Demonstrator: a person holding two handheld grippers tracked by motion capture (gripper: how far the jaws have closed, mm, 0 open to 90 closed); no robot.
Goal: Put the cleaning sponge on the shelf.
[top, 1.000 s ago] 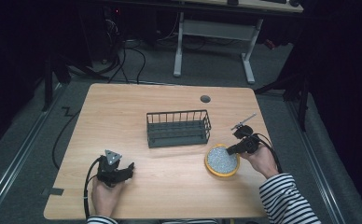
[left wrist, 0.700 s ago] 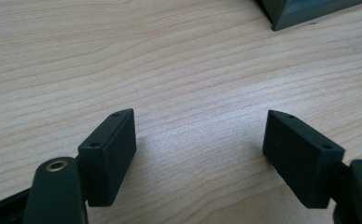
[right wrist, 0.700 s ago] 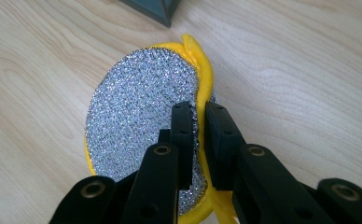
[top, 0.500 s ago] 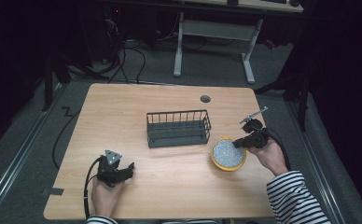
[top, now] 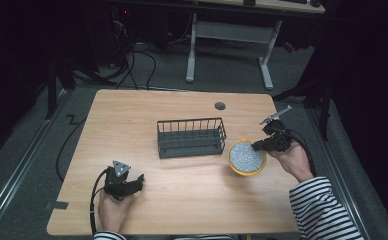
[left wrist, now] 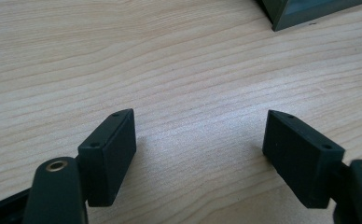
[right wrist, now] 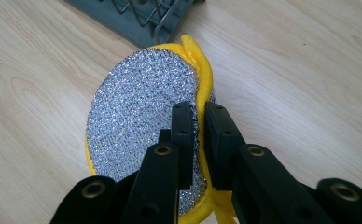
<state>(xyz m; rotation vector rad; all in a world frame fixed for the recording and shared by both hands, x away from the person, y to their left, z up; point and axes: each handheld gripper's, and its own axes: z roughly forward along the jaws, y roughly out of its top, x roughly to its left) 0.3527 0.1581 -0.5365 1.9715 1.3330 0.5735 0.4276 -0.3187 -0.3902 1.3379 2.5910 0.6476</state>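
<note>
Two fingers of the right gripper [right wrist: 196, 140] pinched the rim of the yellow scouring pad [right wrist: 142, 112], tilted beside the wire basket [top: 191, 137]; the left gripper [left wrist: 200, 154] rested wide open on the bench [top: 132, 115].

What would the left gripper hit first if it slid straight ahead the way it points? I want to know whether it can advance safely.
Bare table at first; the left gripper is open with nothing between its jaws. Farther ahead-right sits the wire basket, possibly just off its line.
</note>
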